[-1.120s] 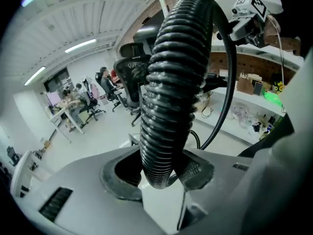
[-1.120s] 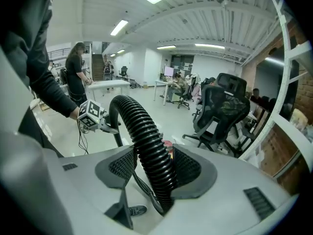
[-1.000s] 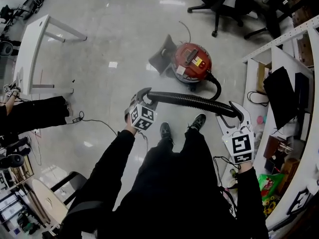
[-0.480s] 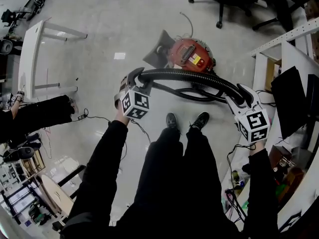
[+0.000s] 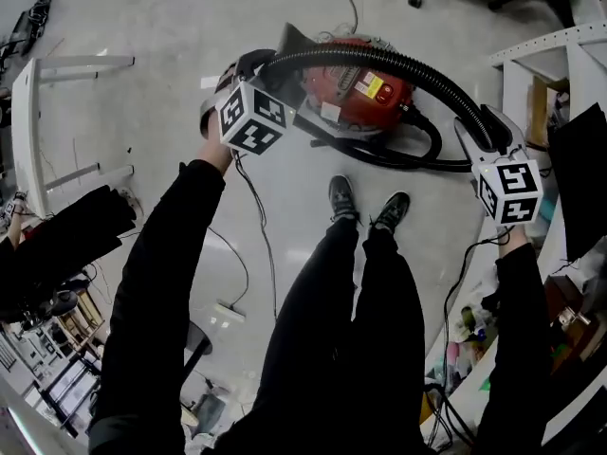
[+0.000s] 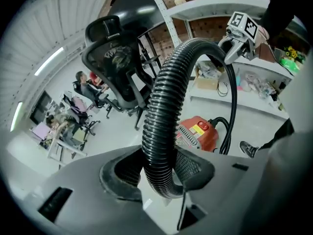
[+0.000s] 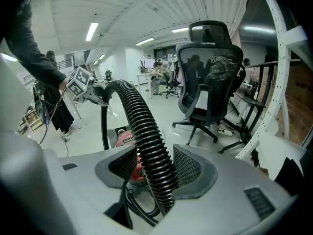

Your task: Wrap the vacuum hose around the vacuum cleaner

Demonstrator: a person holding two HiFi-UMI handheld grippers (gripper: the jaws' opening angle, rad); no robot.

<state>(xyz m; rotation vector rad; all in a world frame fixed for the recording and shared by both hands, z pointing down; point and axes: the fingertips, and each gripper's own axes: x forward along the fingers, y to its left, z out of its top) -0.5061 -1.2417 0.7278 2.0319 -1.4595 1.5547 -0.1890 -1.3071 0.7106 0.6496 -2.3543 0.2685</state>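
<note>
The red vacuum cleaner [image 5: 356,93] stands on the floor just ahead of the person's feet. Its black ribbed hose [image 5: 398,64] arches over the top of it, held up between both grippers. My left gripper [image 5: 248,64] is shut on one end of the span, left of the vacuum. My right gripper [image 5: 479,126] is shut on the hose at the right. More hose [image 5: 417,154] loops on the floor beside the vacuum. In the left gripper view the hose [image 6: 161,106] rises from between the pads of the left gripper [image 6: 156,173], with the vacuum [image 6: 198,133] beyond. In the right gripper view the hose [image 7: 146,146] runs through the right gripper [image 7: 154,173].
A white table [image 5: 28,121] stands at the left and white shelving [image 5: 531,64] at the right. A thin cable [image 5: 256,226] and a power strip [image 5: 228,313] lie on the floor by the person's shoes [image 5: 341,197]. Office chairs [image 7: 210,82] stand farther off.
Both grippers have carried the hose forward, from in front of the vacuum to an arch over its top. The person has stepped closer to the vacuum.
</note>
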